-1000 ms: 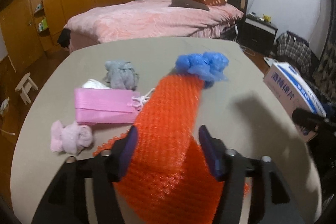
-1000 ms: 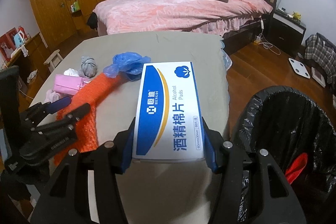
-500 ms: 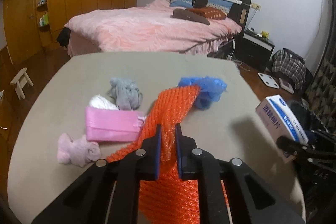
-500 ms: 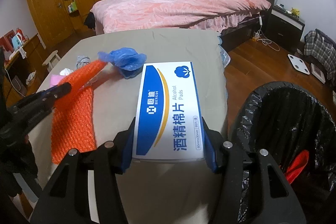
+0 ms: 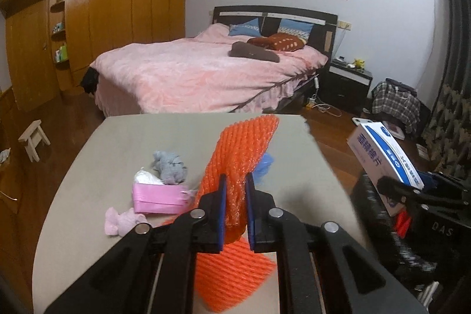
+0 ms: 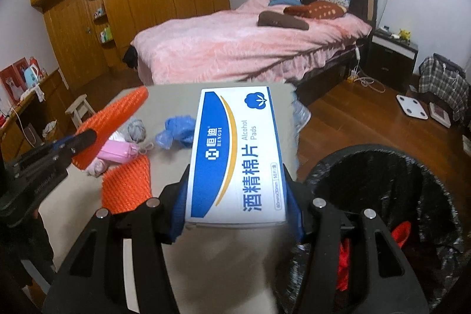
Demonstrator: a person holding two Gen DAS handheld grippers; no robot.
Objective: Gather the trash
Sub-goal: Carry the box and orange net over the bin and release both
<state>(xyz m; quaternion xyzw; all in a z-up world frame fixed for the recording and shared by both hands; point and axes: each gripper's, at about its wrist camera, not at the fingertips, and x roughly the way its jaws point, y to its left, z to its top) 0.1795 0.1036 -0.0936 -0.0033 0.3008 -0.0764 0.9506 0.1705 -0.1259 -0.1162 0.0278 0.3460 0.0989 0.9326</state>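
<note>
Bedroom with a pink bed [image 5: 206, 78] behind a beige table [image 5: 88, 161]: from the left wrist, the left gripper [image 5: 235, 196] pinches an orange foam net [image 5: 244, 149], lifted above a pink pouch [image 5: 159, 197], grey rag [image 5: 169, 167] and blue glove [image 5: 266, 164]. From the right wrist, the right gripper [image 6: 237, 196] clamps a white-and-blue alcohol-pad box [image 6: 235, 155] beside a black-lined trash bin [image 6: 412, 196].

A: Left wrist view: close above tabletop [image 5: 103, 161], angled down along its fingers [image 5: 220, 205], facing bed [image 5: 191, 72]

B: Right wrist view: same heading, nearer bin [image 6: 412, 181]; both share tabletop, bed
</note>
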